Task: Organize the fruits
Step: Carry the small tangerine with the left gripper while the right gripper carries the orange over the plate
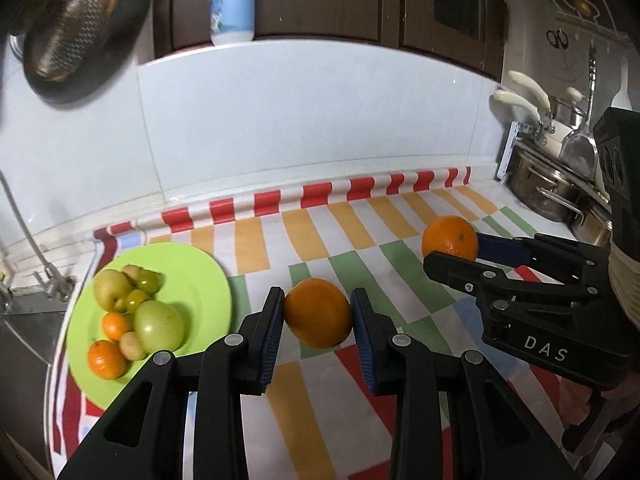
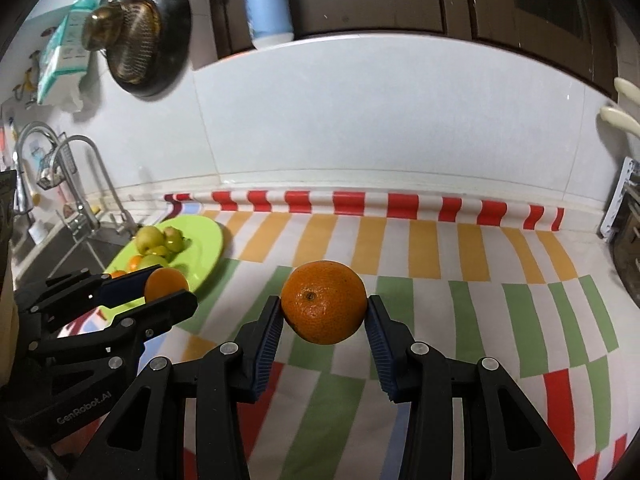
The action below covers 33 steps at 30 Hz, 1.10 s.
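Left gripper [image 1: 318,314] is clamping 1 orange [image 1: 318,312] between its blue pads, clear of the striped cloth [image 1: 360,400]. Right gripper [image 2: 324,314] is pinching a 2nd orange [image 2: 324,302] the same way, also off the cloth. Green plate [image 1: 192,272] is the landmark: left fruit is hanging just beside its right rim, right fruit well apart further right. Plate is already carrying 2 small oranges and several green fruits [image 1: 158,326]. Step looks like mid-carry, both loads heading for the plate. Next move is calling for swinging each over bare plate area, lowering, then releasing without knocking the pile.
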Each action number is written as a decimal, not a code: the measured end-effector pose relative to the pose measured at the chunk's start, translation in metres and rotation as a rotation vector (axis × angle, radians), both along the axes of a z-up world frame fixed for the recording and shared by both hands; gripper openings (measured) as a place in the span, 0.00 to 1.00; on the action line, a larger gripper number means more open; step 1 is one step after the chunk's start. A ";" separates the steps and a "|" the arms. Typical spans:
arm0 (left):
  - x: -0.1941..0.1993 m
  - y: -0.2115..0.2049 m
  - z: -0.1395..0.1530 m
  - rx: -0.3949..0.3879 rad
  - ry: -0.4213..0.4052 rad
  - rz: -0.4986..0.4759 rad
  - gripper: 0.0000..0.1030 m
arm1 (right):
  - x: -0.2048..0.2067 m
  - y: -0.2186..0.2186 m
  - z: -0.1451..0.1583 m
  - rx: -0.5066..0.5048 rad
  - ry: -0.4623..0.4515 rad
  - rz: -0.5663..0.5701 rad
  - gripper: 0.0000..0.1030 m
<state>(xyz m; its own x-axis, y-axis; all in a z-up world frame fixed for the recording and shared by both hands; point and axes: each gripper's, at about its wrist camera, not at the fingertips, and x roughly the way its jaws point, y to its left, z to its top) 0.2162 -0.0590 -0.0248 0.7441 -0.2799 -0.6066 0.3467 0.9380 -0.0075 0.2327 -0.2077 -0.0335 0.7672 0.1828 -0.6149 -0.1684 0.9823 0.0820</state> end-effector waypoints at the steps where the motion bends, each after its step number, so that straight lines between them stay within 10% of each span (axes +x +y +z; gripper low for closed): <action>1: -0.005 0.003 0.003 0.000 -0.007 0.005 0.33 | -0.004 0.002 0.003 -0.001 -0.006 0.002 0.42; 33: -0.089 0.126 0.041 -0.012 -0.099 0.127 0.33 | -0.069 0.119 0.047 0.025 -0.116 0.084 0.42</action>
